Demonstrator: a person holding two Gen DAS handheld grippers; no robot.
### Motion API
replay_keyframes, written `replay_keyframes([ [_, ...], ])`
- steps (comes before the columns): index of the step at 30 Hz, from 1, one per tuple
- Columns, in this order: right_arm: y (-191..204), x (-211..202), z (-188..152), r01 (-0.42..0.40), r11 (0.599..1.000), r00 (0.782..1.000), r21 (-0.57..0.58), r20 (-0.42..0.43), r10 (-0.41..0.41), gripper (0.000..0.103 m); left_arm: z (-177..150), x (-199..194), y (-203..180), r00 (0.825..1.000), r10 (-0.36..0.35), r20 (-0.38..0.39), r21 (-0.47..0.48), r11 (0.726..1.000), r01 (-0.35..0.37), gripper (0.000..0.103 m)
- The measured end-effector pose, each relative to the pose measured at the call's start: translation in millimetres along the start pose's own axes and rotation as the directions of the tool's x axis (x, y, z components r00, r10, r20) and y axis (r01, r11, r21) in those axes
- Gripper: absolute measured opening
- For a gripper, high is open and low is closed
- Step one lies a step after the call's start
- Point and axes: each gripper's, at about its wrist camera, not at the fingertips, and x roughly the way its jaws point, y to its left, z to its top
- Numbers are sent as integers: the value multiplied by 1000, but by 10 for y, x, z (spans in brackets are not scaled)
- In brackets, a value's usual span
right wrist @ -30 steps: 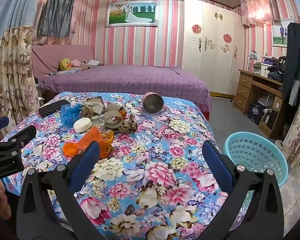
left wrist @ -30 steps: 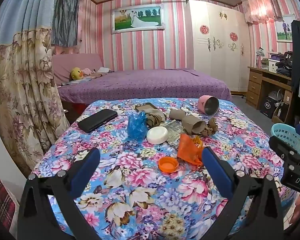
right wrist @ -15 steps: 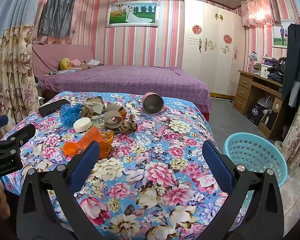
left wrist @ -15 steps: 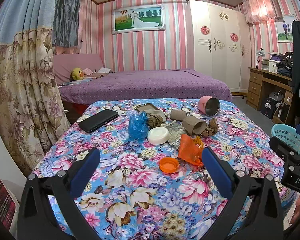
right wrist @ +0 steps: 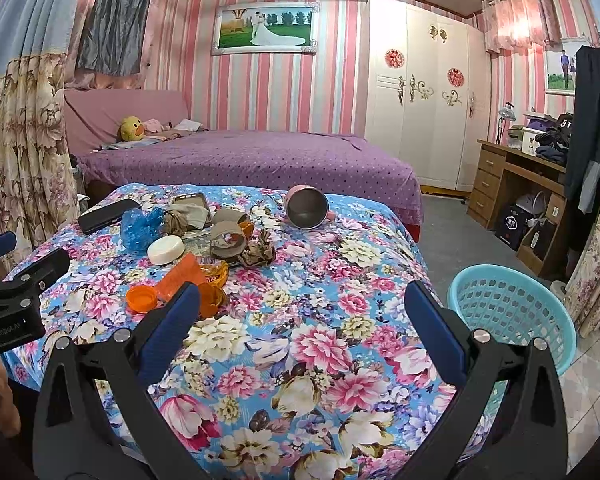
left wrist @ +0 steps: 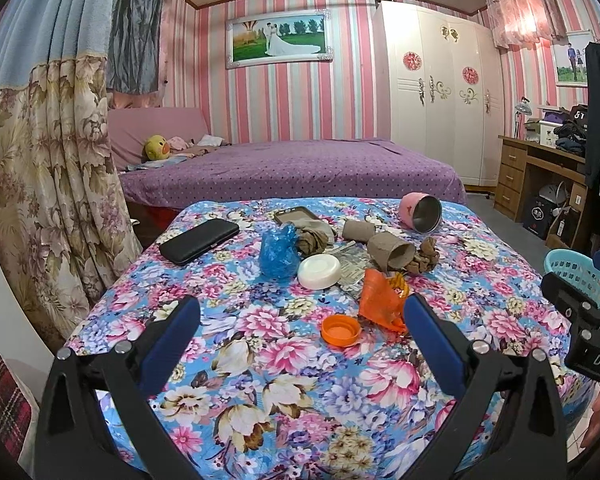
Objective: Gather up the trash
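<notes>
Both hand-held grippers hover above the near edge of a table draped in a floral cloth (left wrist: 284,364), each with its blue-padded jaws spread wide and nothing between them. The left gripper (left wrist: 300,320) points toward the litter, which lies around 12 o'clock from it at the middle of the cloth. Nearest is an orange cap (left wrist: 340,330), and just beside it at 2 o'clock sits a crumpled orange wrapper (left wrist: 380,300). Beyond these are a white round lid (left wrist: 320,271), a crumpled blue plastic bag (left wrist: 277,252) and a cardboard tube (left wrist: 392,250) lying on its side, with brown crumpled scraps (left wrist: 426,256) touching the tube's right end. A pink cup (left wrist: 420,212) lies tipped over at the far right of the table, its metal mouth facing the camera. A black phone (left wrist: 198,240) rests at 10 o'clock, well apart from the litter. The right gripper (right wrist: 300,320) sees the same cluster at its 10 o'clock, the orange wrapper (right wrist: 188,276) just past its left finger. A light blue mesh basket (right wrist: 508,308) stands on the floor at 3 o'clock, beside the table's right edge. A purple bed (right wrist: 252,160) fills the background.
</notes>
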Motion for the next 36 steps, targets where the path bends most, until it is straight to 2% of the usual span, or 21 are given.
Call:
replay_keyframes([
  [36, -46, 18, 20, -3, 1000, 1000, 10, 7, 3, 99, -16, 0, 4, 1000, 10, -4, -11, 1000, -10, 99],
])
